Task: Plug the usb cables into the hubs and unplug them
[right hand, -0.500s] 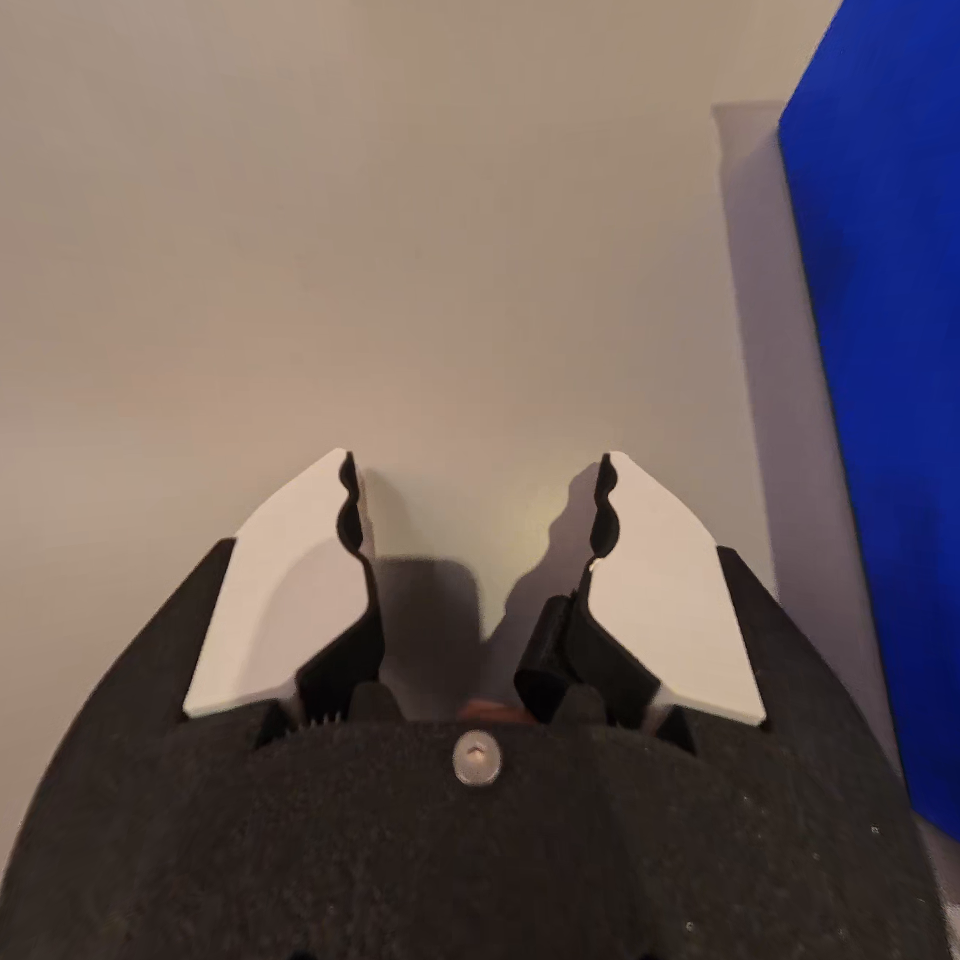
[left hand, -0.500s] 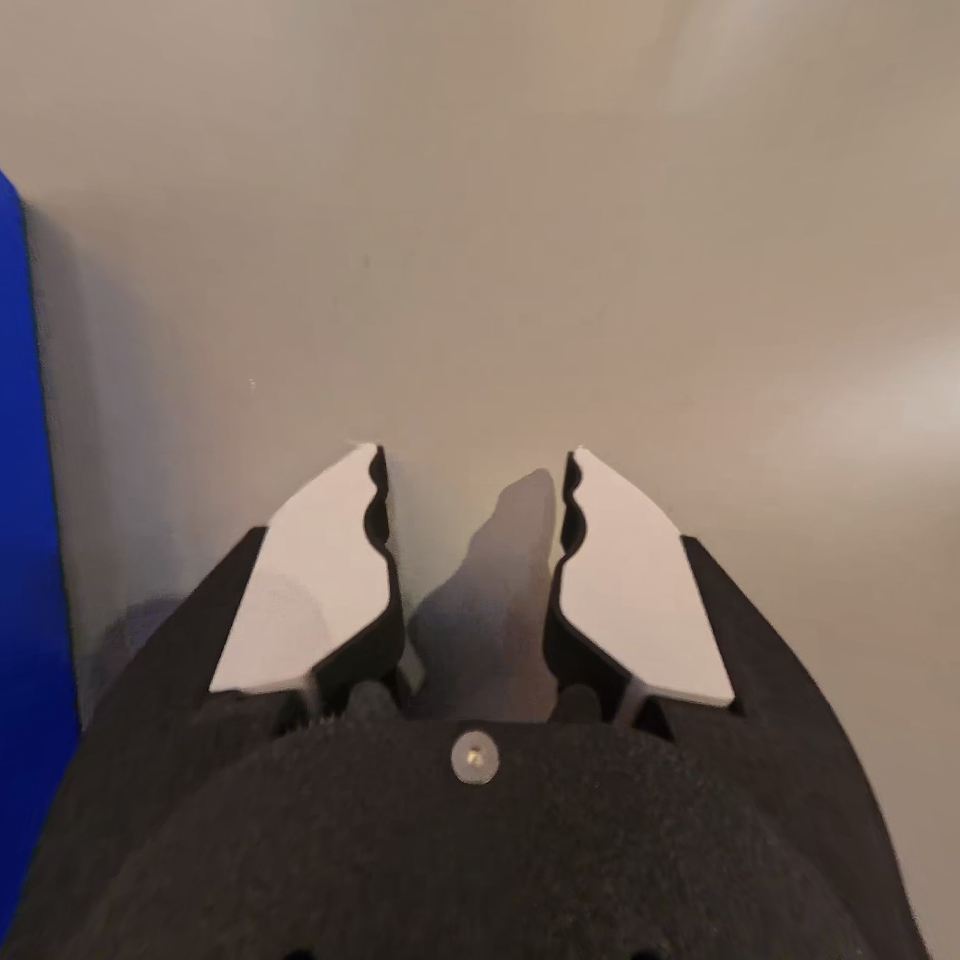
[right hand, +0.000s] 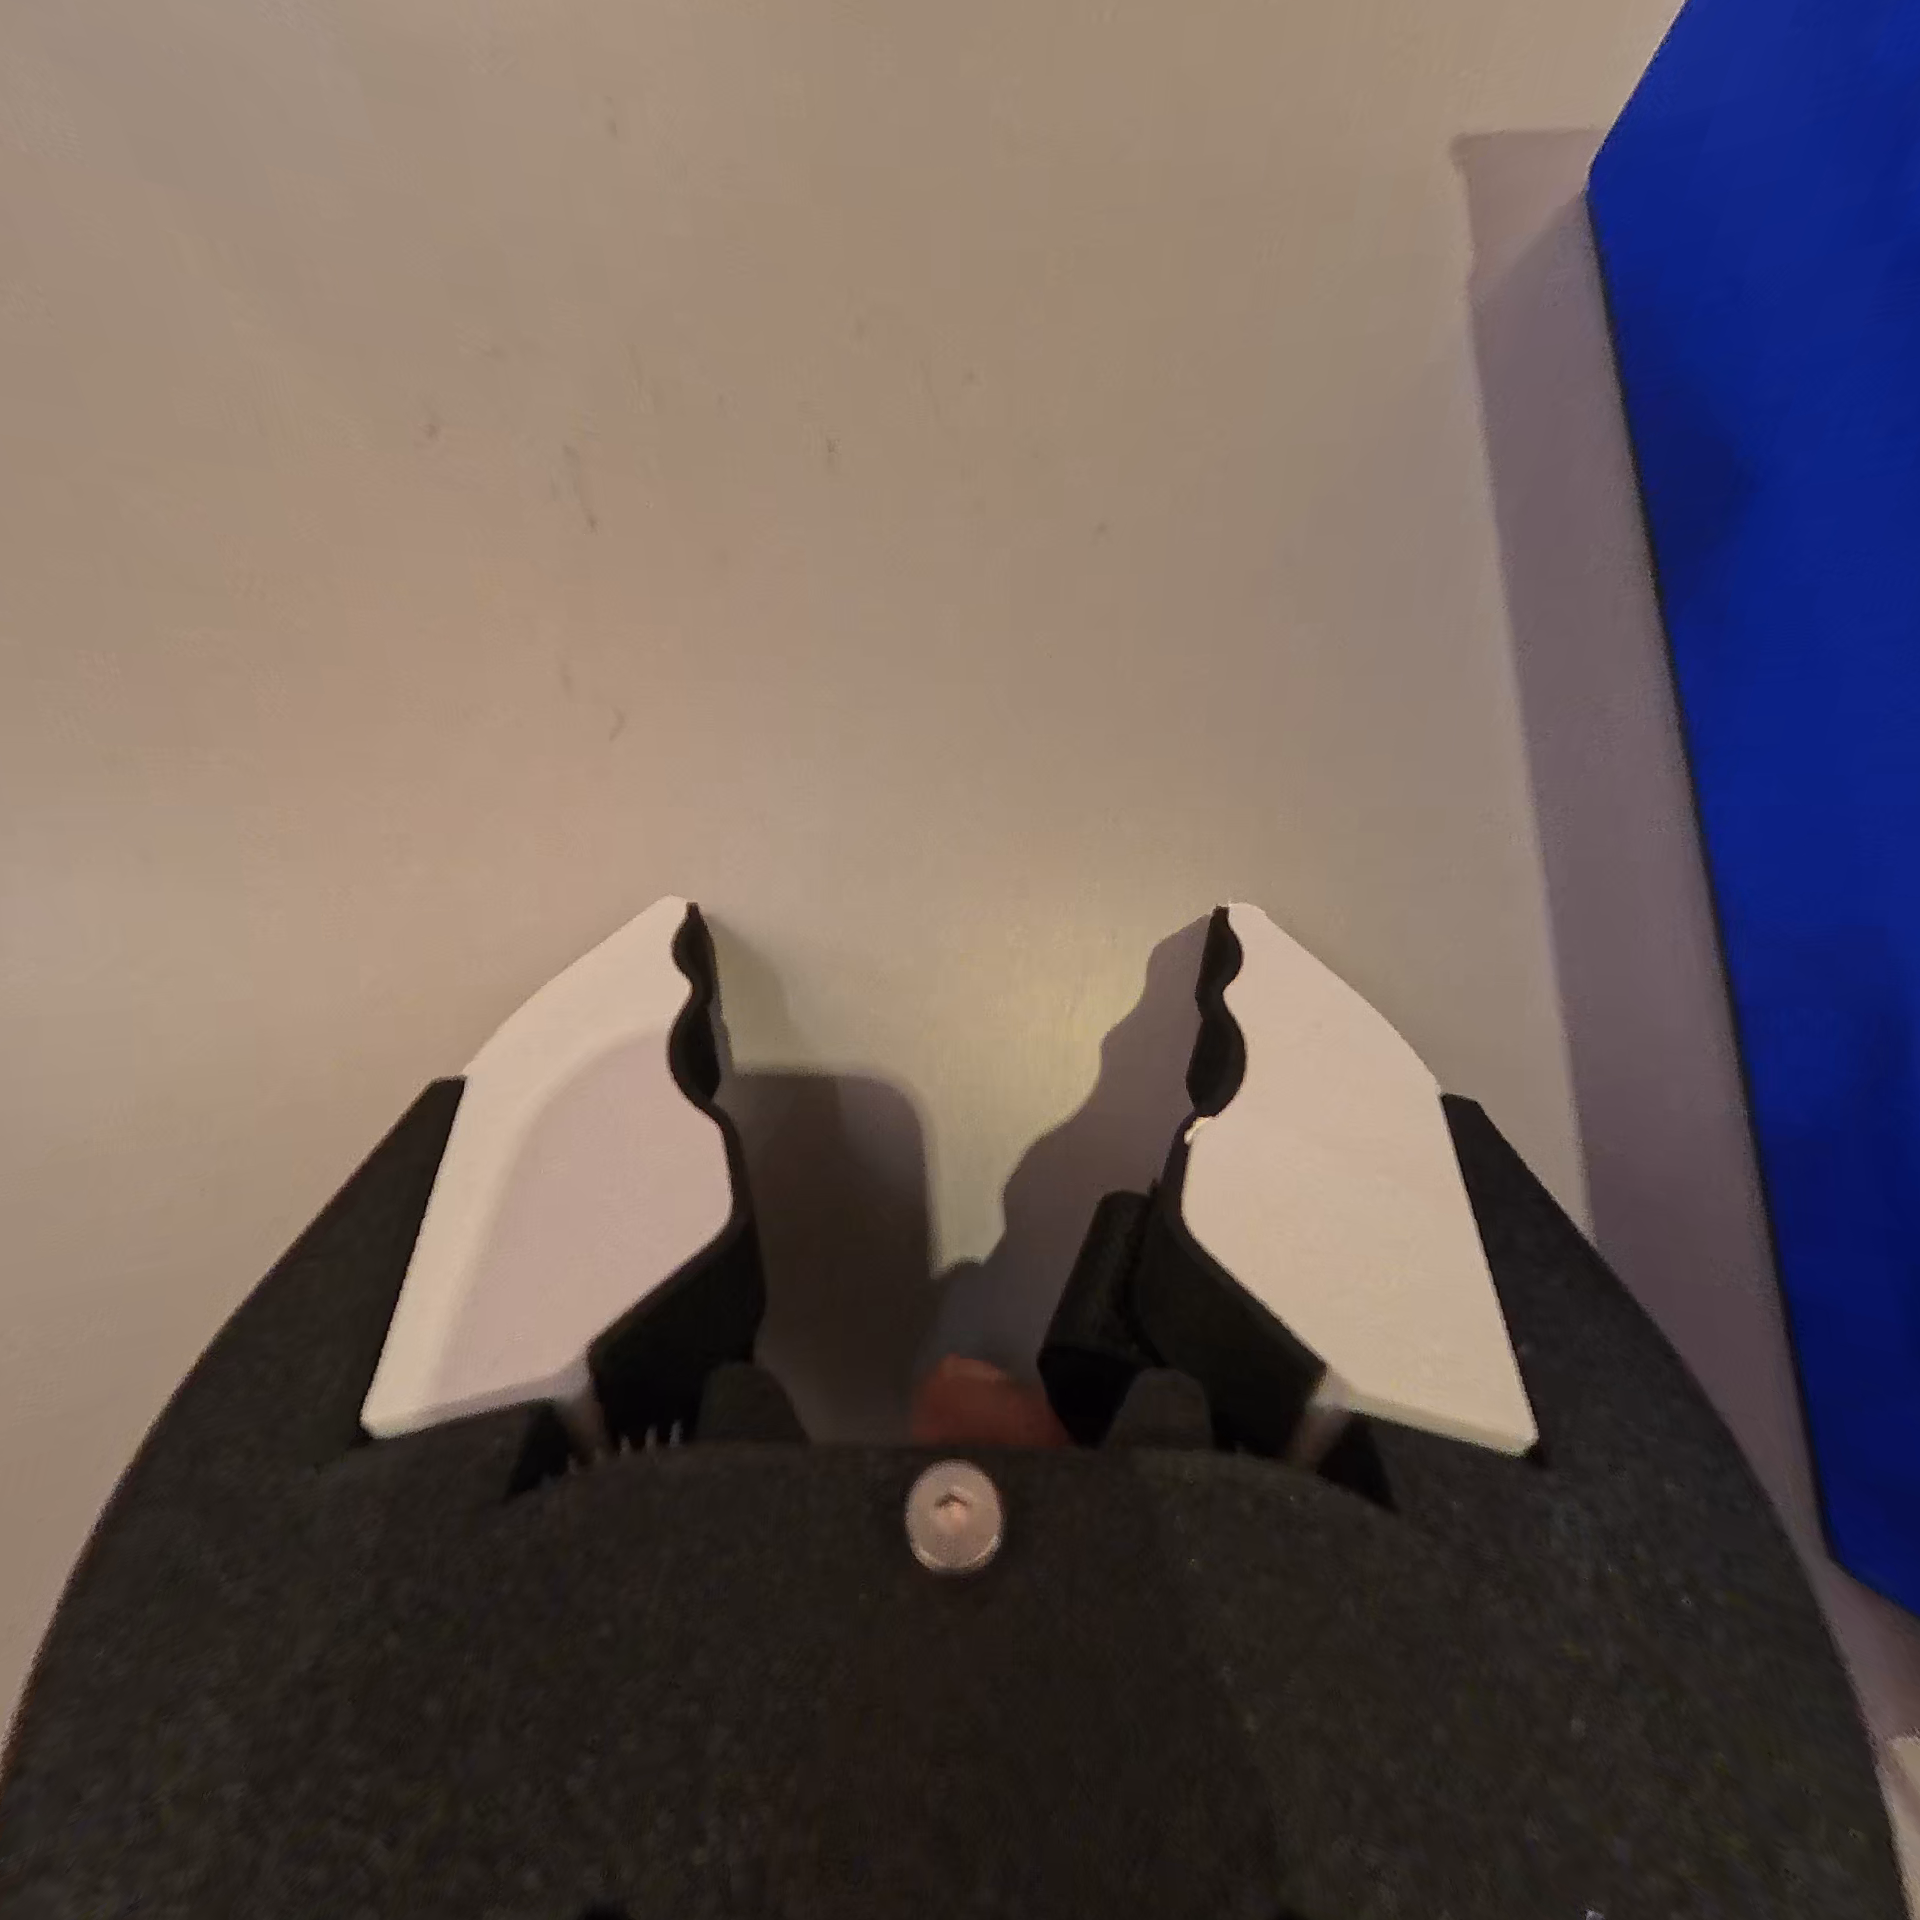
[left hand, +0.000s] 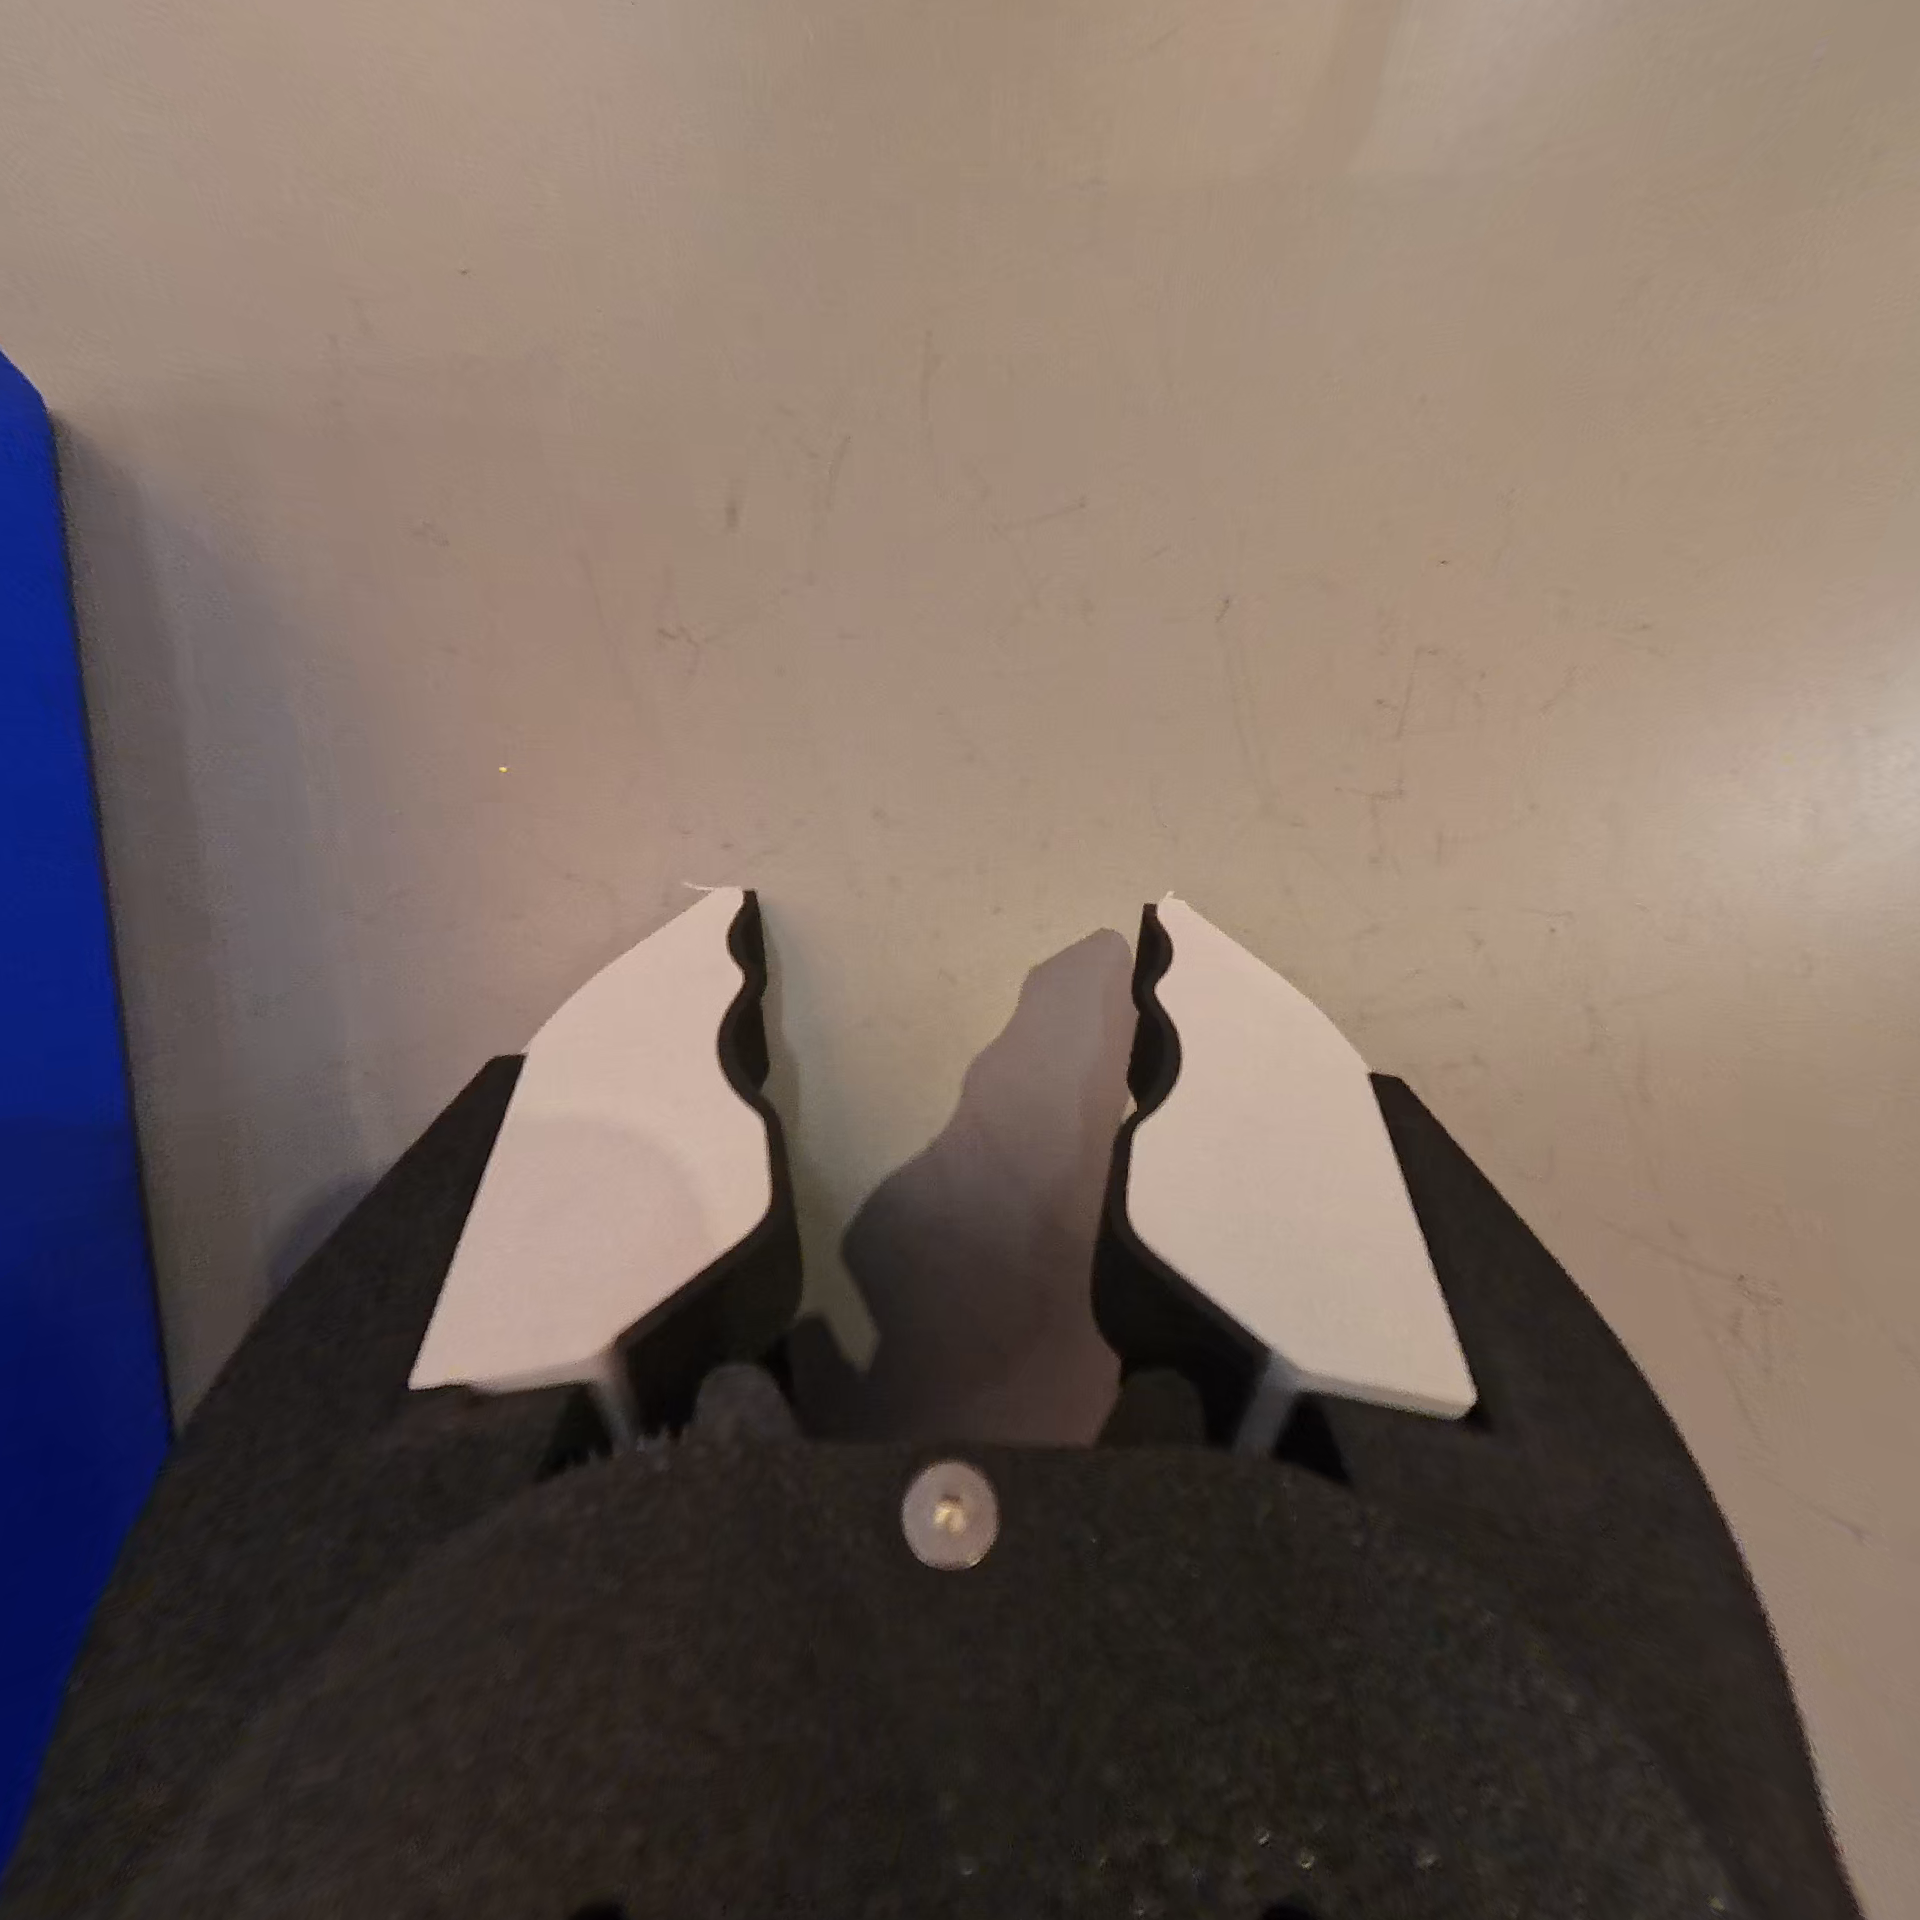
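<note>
1. The left gripper points straight at a pale beige surface, its tips close to it. The jaws stand wide apart with nothing between them, only the gripper's own shadow on the surface.
2. The right gripper is posed the same way against the same kind of beige surface. Its jaws are also spread wide and empty.
3. Count: two grippers, one per view, each with two white fingers lined with black wavy pads, set in a black body with one silver screw at the middle.
4. One blue panel shows in each view. In the left wrist view the blue panel lies left of the gripper, along the picture's edge. In the right wrist view a blue panel lies right of the gripper and reaches farther up. Whether these are the same thing cannot be told.
5. Only the right wrist view shows a small reddish-brown patch low between the finger bases; what it is cannot be told.
6. No usb cable or hub appears in either view, so their place cannot be told.
</note>
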### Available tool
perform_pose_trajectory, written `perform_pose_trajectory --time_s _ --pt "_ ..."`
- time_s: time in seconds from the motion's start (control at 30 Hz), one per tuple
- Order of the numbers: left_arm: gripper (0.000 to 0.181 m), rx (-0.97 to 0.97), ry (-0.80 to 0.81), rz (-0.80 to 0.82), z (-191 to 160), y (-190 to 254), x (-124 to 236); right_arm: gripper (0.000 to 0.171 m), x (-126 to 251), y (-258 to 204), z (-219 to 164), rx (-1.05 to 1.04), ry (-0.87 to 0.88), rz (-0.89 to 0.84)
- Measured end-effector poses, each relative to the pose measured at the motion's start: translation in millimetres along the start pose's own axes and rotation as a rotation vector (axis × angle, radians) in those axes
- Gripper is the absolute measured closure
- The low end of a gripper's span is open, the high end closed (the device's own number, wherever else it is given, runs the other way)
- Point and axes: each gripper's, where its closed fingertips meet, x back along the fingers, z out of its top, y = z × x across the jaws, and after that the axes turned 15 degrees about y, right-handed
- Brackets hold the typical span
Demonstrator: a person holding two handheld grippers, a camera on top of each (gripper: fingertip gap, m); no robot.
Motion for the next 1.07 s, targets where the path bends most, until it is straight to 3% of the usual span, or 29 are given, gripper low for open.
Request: perform_pose_trajectory --time_s 0.2,0.4,0.67,0.83,0.93,1.07 --pt "0.112 -0.006 -0.002 0.001 0 1 0 0.082 1 1 -1 -0.004 0.002 -0.010" --pt "0.086 -0.098 -0.038 -0.040 -7 13 0 0.079 0 5 -1 -0.016 0.000 -0.025" --pt "0.081 -0.145 -0.063 0.019 -12 13 -1 0.082 0 7 0 -0.021 0.002 -0.026" --pt "0.081 -0.145 -0.063 0.018 -12 13 -1 0.066 3 6 -4 -0.002 -0.014 0.000" --pt "0.081 -0.145 -0.063 0.018 -12 12 -1 0.041 1 1 -8 0.020 -0.046 0.029" --pt "0.081 -0.145 -0.063 0.018 -12 12 -1 0.040 0 1 -7 0.020 -0.046 0.030"
